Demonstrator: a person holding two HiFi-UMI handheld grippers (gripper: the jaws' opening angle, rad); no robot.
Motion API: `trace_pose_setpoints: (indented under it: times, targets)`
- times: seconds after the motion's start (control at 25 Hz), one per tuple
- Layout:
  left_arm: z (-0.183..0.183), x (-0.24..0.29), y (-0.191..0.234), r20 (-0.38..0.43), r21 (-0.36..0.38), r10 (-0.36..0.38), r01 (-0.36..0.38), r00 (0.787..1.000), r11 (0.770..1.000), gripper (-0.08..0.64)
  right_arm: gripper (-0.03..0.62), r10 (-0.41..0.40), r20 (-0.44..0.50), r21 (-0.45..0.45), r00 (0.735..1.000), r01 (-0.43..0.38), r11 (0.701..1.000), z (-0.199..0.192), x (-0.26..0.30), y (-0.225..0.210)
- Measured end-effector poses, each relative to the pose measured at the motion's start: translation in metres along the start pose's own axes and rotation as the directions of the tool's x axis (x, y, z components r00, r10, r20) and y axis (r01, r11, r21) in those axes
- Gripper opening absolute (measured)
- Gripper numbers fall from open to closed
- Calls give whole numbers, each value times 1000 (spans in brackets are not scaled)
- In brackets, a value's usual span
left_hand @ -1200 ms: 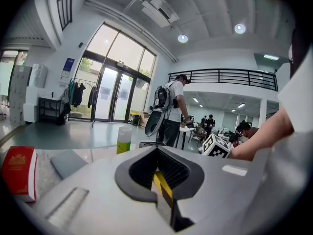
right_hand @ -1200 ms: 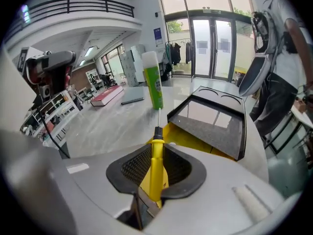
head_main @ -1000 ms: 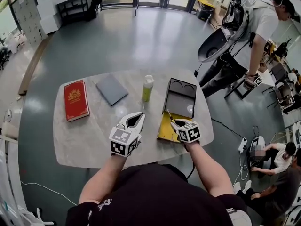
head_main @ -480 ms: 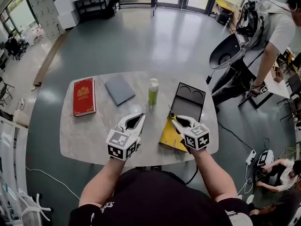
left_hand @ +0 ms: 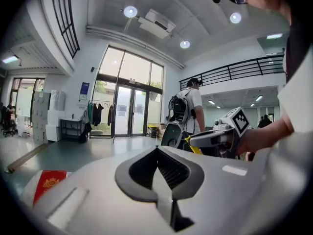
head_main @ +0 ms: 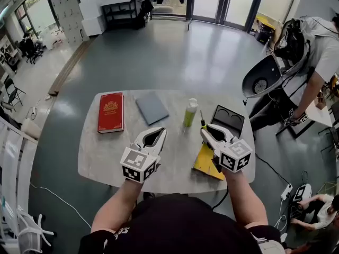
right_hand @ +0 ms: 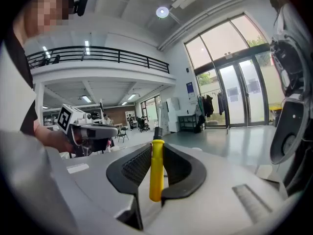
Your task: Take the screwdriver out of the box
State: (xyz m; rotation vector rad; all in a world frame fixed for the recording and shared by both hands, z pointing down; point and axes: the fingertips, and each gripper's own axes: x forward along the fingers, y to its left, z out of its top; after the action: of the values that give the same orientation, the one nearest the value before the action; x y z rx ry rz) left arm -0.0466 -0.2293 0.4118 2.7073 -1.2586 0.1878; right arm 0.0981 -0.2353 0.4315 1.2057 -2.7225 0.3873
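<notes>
My right gripper [head_main: 204, 129] is shut on the yellow handle of the screwdriver [right_hand: 156, 169], whose dark shaft sticks up past the fingertips. It hangs above the table, clear of the open box. The box's black tray [head_main: 229, 118] lies behind it and the yellow lid [head_main: 206, 163] lies under my right hand. In the right gripper view [right_hand: 156, 148] the handle stands upright between the ribbed pads. My left gripper [head_main: 160, 132] floats beside it to the left, shut with nothing in it [left_hand: 157, 150]. The left gripper view also shows the right gripper [left_hand: 195, 140] with a bit of yellow handle.
On the marble table [head_main: 100, 160] lie a red book [head_main: 110, 112] at the far left, a grey pad [head_main: 152, 108], and a green bottle [head_main: 190, 113] standing just left of the box. A person [head_main: 312, 52] stands beyond the table's right end by a white shell chair [head_main: 263, 75].
Both grippers have risen above the table. The right one came up from over the box with the screwdriver still in it and now points more level.
</notes>
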Motion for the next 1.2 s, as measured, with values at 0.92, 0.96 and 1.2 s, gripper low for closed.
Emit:
trace_pose_setpoints:
  times: [0.92,0.96,1.2]
  targets:
    - [20,-74,98,89,-7,146,-146,985,989,2,87,39,219,-12,975,-38,999,46,43,65]
    - [20,-72,101,91,-22,150,-148,985,989,2,86,43,215,-23,976,-39,999,45,47,65]
    - [6,-65,114,71,-35,178,-176,981,984,2,86,59,191,-67,980,-47,997,39,66,73]
